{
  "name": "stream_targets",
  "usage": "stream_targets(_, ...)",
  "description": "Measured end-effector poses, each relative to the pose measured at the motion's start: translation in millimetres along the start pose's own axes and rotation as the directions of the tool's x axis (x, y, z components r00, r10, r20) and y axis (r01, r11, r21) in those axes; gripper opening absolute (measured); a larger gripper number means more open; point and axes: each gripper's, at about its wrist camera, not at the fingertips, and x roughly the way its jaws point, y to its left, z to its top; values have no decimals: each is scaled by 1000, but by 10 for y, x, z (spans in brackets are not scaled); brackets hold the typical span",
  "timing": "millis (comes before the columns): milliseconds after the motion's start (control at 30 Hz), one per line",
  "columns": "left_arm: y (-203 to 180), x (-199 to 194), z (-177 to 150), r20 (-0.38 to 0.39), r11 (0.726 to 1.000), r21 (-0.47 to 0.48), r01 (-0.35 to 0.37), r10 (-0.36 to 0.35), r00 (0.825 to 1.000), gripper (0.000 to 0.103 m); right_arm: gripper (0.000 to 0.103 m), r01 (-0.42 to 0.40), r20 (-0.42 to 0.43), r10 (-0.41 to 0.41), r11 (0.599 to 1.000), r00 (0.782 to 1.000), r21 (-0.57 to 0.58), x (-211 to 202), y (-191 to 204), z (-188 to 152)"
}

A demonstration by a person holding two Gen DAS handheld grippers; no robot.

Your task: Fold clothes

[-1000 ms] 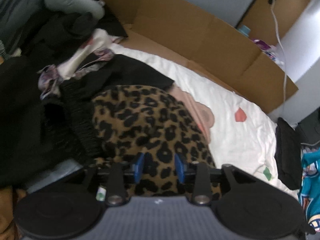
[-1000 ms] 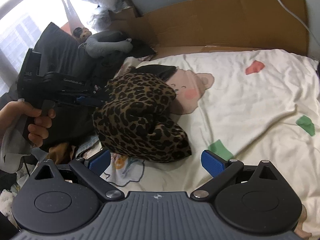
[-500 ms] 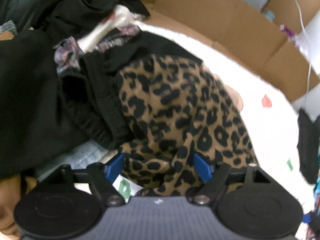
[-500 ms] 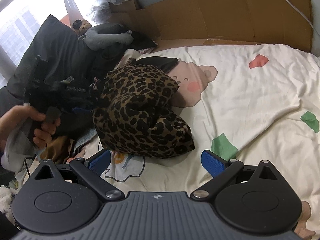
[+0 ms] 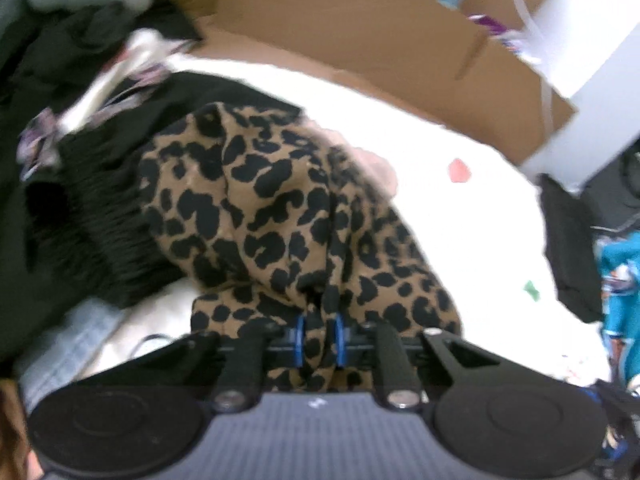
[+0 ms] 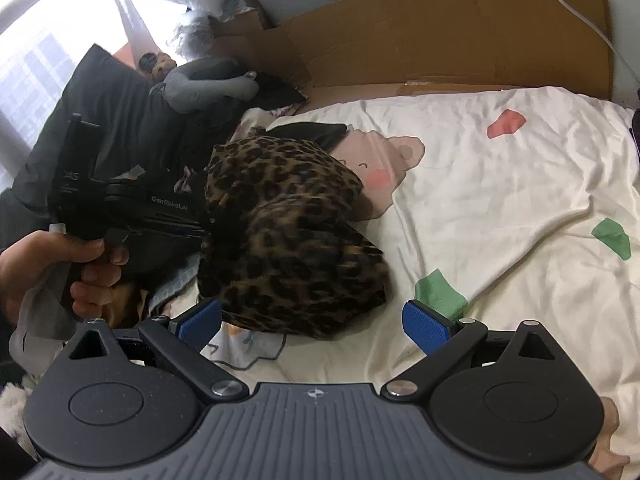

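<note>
The brown-and-black leopard-print fabric garment [image 6: 288,236] sits bunched in a rounded heap on the cream cartoon-printed bedsheet [image 6: 500,208], at the edge of a pile of dark clothes [image 5: 60,216]. The left gripper [image 5: 318,338] is clenched on a gathered fold of it near the heap's edge, blue pads almost together with cloth between. The right gripper [image 6: 312,322] hovers just short of the heap's near edge, jaws spread wide and empty. The pinch looks small and takes several layers, so a pull may drag the whole bundle instead of spreading it, or the fold may slip free. A black ribbed garment [image 5: 104,240] touching the heap could come along.
</note>
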Motion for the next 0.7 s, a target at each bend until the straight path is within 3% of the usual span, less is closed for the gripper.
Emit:
stream_targets(233,-467,-68,12,-13,987,79,140,-139,990,12,100,-12,25,13,1000,1000,-5,-90,-18,5)
stream_targets(400,-754,-107,-48,-43,969,113,218,-214,976,9,100,-64,53,63,998,997,23,-167,-59,9)
stream_targets(700,-1089,-179,-60,-74,933,166,318,-310,948,8,100,-162,81,161,987,984,8,-282,-18,-22)
